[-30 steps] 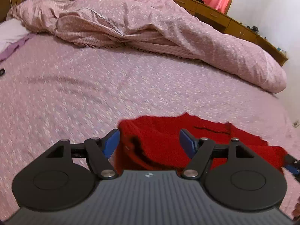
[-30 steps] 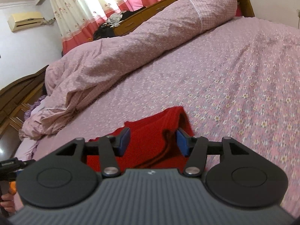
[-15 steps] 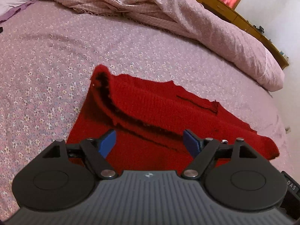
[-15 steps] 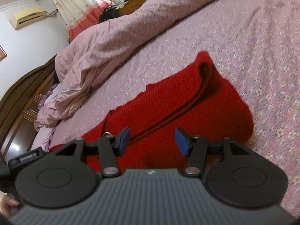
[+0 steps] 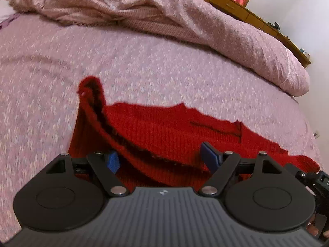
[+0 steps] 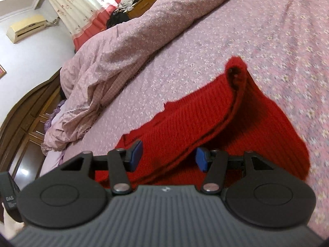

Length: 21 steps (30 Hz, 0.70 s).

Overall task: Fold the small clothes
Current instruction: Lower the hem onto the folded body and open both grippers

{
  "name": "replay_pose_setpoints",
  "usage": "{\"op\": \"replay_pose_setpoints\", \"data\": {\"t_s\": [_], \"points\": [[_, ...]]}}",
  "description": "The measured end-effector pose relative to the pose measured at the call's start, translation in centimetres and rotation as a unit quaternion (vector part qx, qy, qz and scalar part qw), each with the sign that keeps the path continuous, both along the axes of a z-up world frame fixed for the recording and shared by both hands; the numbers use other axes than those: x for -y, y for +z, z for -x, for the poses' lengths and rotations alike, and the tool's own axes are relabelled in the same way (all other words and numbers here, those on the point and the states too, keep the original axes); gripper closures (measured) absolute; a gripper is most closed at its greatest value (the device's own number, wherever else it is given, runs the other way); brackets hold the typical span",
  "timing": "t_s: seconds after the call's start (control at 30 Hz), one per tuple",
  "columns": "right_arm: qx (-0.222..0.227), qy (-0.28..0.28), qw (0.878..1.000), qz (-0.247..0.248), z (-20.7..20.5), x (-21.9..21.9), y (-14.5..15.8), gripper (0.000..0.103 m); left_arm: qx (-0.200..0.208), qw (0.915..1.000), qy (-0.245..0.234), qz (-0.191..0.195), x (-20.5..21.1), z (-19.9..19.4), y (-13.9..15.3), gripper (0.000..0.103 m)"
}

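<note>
A red knitted garment (image 5: 174,127) lies folded on the pink flowered bed sheet (image 5: 41,72), with a doubled edge running across it and one corner (image 5: 90,88) standing up. My left gripper (image 5: 160,159) hovers open at its near edge; the fold line runs between the blue pads, which do not press on it. In the right wrist view the same garment (image 6: 185,123) lies below my right gripper (image 6: 169,156), whose jaws are open about halfway over the fold seam, gripping nothing. The raised corner (image 6: 236,70) is at the far end there.
A rumpled pink duvet (image 5: 185,16) is heaped along the far side of the bed (image 6: 144,30). Wooden cabinets (image 5: 236,2) and curtains (image 6: 82,6) stand beyond it, and a dark headboard (image 6: 24,123) is at the left. The other gripper's body (image 5: 314,181) shows at the right edge.
Far more of the red garment has come into both views, from a strip behind the fingers to the whole folded piece. The left jaws stand a little wider.
</note>
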State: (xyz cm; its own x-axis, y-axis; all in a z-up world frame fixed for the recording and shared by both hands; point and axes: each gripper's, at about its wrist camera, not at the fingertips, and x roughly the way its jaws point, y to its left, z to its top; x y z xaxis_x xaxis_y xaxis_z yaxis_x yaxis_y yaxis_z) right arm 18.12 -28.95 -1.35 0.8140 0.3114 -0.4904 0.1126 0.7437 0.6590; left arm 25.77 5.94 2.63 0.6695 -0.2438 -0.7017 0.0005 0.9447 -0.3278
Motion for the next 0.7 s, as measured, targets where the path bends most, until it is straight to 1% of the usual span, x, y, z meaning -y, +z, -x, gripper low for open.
{"op": "replay_pose_setpoints", "data": {"t_s": [0.17,0.33,0.43,0.57,0.63,0.7], "points": [[0.014,-0.010,1.000,-0.004,-2.3,0.5,0.8,0.046,0.026,0.9994,0.004,-0.021,0.4,-2.2,1.5,0.021],[0.022,-0.037,0.999,-0.003,-4.6,1.3,1.1,0.046,0.056,0.9979,0.009,-0.032,0.2,-2.8,3.6,0.020],[0.020,-0.055,0.998,0.018,-5.4,1.8,1.1,0.046,0.066,0.9969,0.007,-0.043,0.0,-2.7,4.3,0.020],[0.012,-0.057,0.998,0.030,-4.9,2.6,0.8,0.046,0.059,0.9960,0.007,-0.068,-0.5,-2.4,4.0,0.020],[0.010,-0.054,0.997,0.050,-4.1,2.6,0.7,0.046,0.050,0.9960,0.004,-0.074,-0.7,-2.0,3.4,0.020],[0.012,-0.048,0.995,0.083,-3.1,2.4,0.7,0.046,0.042,0.9951,-0.006,-0.089,-0.8,-1.2,2.5,0.020]]}}
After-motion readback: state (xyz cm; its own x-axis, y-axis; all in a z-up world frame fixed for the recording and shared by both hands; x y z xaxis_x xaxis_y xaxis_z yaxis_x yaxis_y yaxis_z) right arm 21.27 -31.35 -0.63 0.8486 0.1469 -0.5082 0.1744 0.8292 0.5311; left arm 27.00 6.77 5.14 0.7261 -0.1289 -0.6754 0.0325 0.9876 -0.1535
